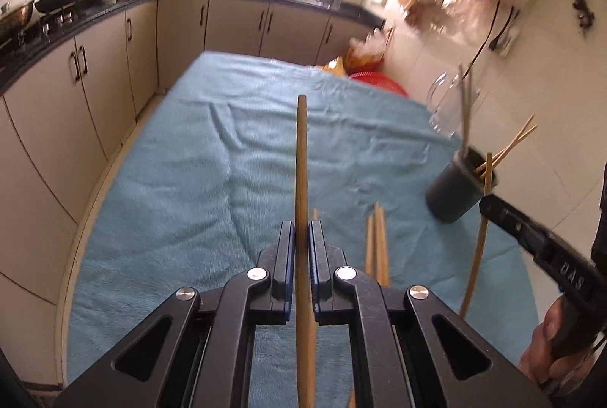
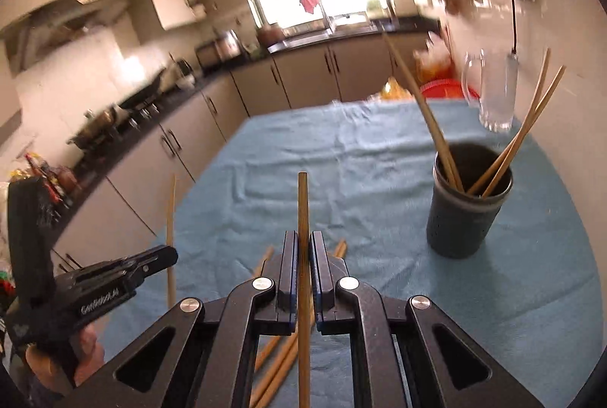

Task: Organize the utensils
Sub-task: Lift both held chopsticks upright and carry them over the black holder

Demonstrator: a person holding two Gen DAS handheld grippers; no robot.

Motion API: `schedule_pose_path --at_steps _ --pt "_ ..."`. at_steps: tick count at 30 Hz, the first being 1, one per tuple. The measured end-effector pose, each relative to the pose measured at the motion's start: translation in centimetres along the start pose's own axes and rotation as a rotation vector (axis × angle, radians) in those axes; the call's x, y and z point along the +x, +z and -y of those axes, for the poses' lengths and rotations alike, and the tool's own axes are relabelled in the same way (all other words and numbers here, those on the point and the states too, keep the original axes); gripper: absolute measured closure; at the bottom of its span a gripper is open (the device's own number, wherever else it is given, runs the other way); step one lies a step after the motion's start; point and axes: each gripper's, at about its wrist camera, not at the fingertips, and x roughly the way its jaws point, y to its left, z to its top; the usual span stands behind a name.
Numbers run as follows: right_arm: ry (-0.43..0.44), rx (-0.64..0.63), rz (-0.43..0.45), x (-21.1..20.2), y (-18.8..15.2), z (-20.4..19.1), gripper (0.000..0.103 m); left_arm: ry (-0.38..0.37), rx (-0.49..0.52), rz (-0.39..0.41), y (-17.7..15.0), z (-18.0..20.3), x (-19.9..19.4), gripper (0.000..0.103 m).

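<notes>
I hold a two-finger tool in each hand above a tabletop (image 1: 197,157) covered with a blue cloth. My left tool (image 1: 302,229) is clamped narrow on one wooden chopstick (image 1: 301,150), which stands up between its pads. My right tool (image 2: 302,241) grips a second chopstick (image 2: 302,203) the same way. More loose chopsticks (image 2: 279,366) lie on the cloth just under the tools. To the right stands a dark utensil holder (image 2: 464,218), upright, with several chopsticks already leaning inside; a clear glass mug (image 2: 493,93) sits behind it. The sticks look light, stiff and smooth, so they could pivot or slip in the pads. I judge that a grip nearer the middle, as now, keeps each steady for dropping tip-first into the holder.
</notes>
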Motion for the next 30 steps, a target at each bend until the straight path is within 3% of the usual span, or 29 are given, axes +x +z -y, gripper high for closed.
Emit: schedule_pose_path --at_steps 7,30 --pt "0.04 -0.008 0.119 -3.5 -0.5 -0.5 0.096 -0.01 0.009 0.044 0.7 0.8 -2.4 0.096" --pt "0.045 0.05 0.188 -6.5 0.1 1.3 0.096 -0.015 0.033 0.057 0.8 2.2 -3.5 0.096"
